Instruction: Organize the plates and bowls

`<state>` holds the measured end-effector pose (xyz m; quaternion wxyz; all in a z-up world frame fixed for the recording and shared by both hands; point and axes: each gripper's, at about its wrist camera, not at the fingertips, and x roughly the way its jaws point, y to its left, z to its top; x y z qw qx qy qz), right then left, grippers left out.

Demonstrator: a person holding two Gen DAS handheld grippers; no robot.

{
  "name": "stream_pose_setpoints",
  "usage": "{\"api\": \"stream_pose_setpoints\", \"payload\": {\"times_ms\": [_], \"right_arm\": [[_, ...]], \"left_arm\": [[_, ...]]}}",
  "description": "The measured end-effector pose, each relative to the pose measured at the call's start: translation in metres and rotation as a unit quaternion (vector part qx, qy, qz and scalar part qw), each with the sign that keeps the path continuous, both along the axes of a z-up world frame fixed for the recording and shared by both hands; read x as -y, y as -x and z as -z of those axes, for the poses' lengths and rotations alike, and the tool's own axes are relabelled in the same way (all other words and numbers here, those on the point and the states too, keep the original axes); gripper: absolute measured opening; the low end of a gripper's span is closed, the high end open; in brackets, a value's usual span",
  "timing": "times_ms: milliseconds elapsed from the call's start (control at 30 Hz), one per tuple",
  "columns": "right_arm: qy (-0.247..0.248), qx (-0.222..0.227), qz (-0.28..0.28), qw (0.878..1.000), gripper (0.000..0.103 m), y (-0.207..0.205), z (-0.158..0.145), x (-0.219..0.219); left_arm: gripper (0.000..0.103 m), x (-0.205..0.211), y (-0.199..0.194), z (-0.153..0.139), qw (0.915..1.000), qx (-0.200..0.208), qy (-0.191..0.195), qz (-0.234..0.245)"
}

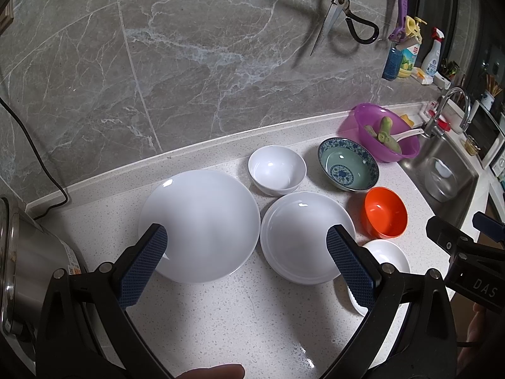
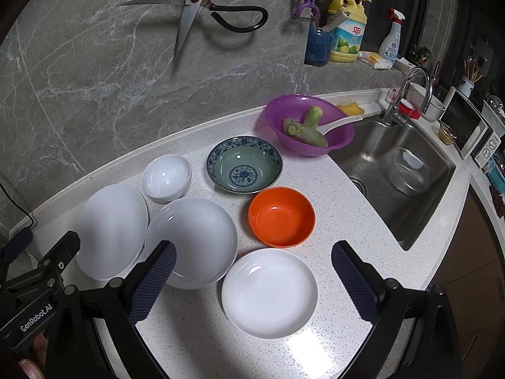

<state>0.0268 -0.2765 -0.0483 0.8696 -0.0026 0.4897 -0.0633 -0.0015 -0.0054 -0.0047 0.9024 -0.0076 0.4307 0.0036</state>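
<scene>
Both grippers, left gripper (image 1: pixel 247 257) and right gripper (image 2: pixel 252 271), hovered, jaws apart, empty; plates (image 2: pixel 270 292) and bowls (image 2: pixel 281 221) lay unstacked mid-desk (image 2: pixel 341 189), awaiting sorting.

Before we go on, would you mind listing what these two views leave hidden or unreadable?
- Left wrist view: the small white plate is partly hidden behind the left gripper's right finger.
- Left wrist view: the metal pot is cut off by the left edge.
- Right wrist view: the spray bottle's label is too small to read.
</scene>
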Motion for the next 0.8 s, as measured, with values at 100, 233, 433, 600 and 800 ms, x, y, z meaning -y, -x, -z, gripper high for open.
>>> {"api": "stream_pose_setpoints", "payload": {"times_ms": [100,233,433,600,800], "right_arm": [[0.000,0.000,0.000,1.000,0.101,-0.0002,-0.0003,-0.0003],[0.000,0.000,0.000,1.000,0.101,-0.0001,0.0000,-0.0003],[0.000,0.000,0.000,1.000,0.101,0.0000,0.0004,-0.0003],[0.000,-0.001,0.000,1.000,0.101,0.0000,0.0005,-0.0005],[0.001,-0.001,0.000,1.000,0.101,0.0000,0.0005,-0.0010]], "left_arm": [[0.102,0.0008,0.0001,0.0006,1.0000,0.000,0.000,0.000],[0.102,0.0030,0.0007,0.0015,1.0000,0.000,0.000,0.001],[0.102,0.0054,0.0018,0.0044,1.0000,-0.001,0.000,0.001],[0.102,0.0068,0.0027,0.0045,1.0000,-0.001,-0.001,0.001],[0.102,0.0068,0.0025,0.0047,1.0000,-0.001,0.000,0.001]]}}
